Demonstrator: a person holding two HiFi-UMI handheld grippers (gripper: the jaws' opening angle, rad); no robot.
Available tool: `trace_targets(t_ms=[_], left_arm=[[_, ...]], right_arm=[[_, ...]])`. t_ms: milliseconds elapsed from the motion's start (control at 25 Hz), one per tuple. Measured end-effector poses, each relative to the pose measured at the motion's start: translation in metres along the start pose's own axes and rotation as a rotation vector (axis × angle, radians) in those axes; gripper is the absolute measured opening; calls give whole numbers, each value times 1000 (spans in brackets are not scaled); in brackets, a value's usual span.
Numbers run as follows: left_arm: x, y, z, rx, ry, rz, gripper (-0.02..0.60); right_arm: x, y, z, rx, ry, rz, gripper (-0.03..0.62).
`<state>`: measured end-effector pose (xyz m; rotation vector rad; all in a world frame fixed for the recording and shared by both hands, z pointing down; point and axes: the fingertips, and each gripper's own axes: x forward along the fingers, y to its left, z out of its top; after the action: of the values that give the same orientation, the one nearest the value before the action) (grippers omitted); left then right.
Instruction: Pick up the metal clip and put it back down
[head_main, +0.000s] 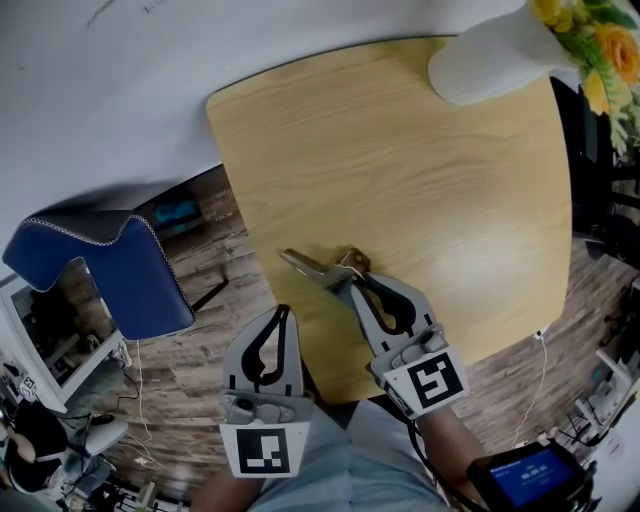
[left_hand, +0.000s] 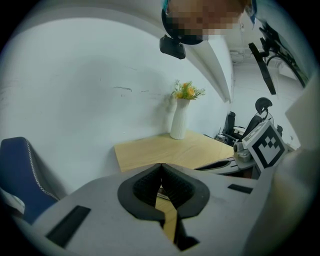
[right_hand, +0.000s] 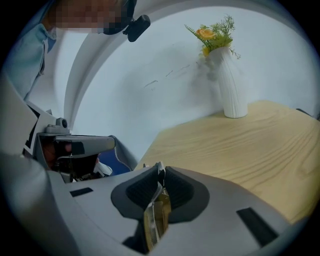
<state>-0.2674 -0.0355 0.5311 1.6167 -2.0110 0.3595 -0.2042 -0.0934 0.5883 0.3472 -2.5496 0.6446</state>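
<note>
The metal clip (head_main: 318, 267) is a shiny, brass-tinted piece over the near left part of the wooden table (head_main: 420, 170). My right gripper (head_main: 352, 282) is shut on its near end, and the clip's free end sticks out to the left. In the right gripper view the clip (right_hand: 157, 212) stands on edge, pinched between the black pads (right_hand: 180, 192). Whether it touches the tabletop I cannot tell. My left gripper (head_main: 284, 312) hangs just off the table's near edge, to the left of the right one. Its jaws are shut with nothing between them (left_hand: 161, 166).
A white ribbed vase (head_main: 495, 55) with yellow flowers (head_main: 600, 40) stands at the table's far right corner. A blue chair (head_main: 115, 270) is on the floor to the left. A device with a blue screen (head_main: 525, 475) sits low right. The table's near edge runs just below both grippers.
</note>
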Motion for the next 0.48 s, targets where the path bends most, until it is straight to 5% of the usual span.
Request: trace_targets(t_ms=[480], left_arm=[[-29,-27,47,33,-114,5,18]], right_arm=[[-33,23,60,-92,-184,8,49]])
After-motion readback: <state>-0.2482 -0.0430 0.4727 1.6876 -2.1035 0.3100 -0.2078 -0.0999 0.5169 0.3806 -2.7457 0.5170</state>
